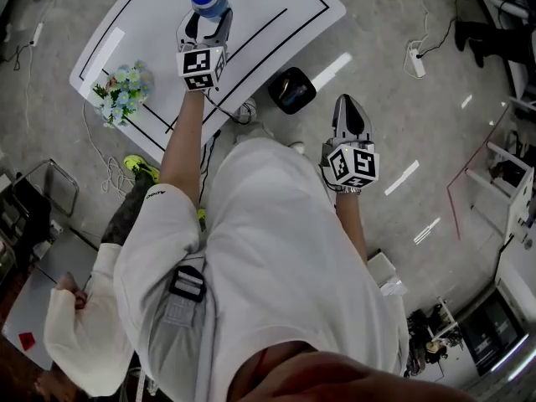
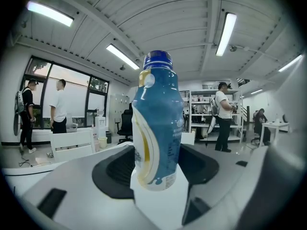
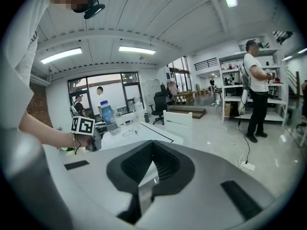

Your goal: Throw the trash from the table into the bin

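Note:
A blue plastic bottle (image 1: 208,0) with a blue cap stands upright between the jaws of my left gripper (image 1: 203,23), held above the white table (image 1: 276,7). In the left gripper view the bottle (image 2: 157,123) fills the gap, and the left gripper (image 2: 156,164) is shut on its lower body. The right gripper view shows the same bottle (image 3: 106,113) raised over the table. My right gripper (image 1: 350,115) hangs over the floor right of the table, shut and empty (image 3: 152,169). A small black bin (image 1: 291,89) sits on the floor by the table's near edge, between the two grippers.
A bunch of pale flowers (image 1: 124,90) lies on the table's left corner. Cables and a power strip (image 1: 415,59) run across the floor. Another person (image 1: 84,325) sits at lower left. Shelving (image 3: 230,95) and a standing person (image 3: 256,90) are at the right of the room.

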`<state>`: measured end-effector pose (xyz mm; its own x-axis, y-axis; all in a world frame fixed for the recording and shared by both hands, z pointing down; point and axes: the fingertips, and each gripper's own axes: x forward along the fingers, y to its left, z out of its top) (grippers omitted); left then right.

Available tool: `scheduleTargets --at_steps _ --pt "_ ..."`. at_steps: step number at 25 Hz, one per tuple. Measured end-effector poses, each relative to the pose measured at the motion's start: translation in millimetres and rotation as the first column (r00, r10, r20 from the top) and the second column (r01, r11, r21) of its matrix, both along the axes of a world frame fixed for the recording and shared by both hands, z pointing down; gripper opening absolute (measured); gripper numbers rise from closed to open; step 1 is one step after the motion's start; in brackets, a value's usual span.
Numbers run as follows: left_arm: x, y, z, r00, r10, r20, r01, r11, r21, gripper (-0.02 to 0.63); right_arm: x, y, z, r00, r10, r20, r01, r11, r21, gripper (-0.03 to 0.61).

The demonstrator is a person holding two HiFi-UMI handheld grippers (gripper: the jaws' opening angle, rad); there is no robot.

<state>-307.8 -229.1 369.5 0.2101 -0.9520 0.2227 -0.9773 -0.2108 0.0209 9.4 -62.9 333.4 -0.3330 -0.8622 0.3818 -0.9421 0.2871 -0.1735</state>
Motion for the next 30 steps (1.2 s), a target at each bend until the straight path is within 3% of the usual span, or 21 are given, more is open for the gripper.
scheduleTargets --at_steps 8,15,23,30 --pt "84 82 -51 0.998 0.059 0.009 -0.059 0.996 0.068 0.284 74 69 -3 0.999 0.002 0.042 -0.003 1.000 0.025 0.009" --pt "178 149 -69 0.993 0.117 0.016 -0.117 0.991 0.059 0.284 166 138 1 0.997 0.061 0.056 -0.061 0.998 -0.001 0.009" --pt "260 222 -44 0.969 0.244 0.032 -0.243 0.969 -0.038 0.284 231 186 23 0.980 0.177 0.089 -0.173 0.984 -0.050 0.009" --pt "280 233 23 0.944 0.329 0.028 -0.319 0.931 -0.178 0.284 244 204 55 0.957 0.276 0.089 -0.264 0.956 -0.127 0.009"
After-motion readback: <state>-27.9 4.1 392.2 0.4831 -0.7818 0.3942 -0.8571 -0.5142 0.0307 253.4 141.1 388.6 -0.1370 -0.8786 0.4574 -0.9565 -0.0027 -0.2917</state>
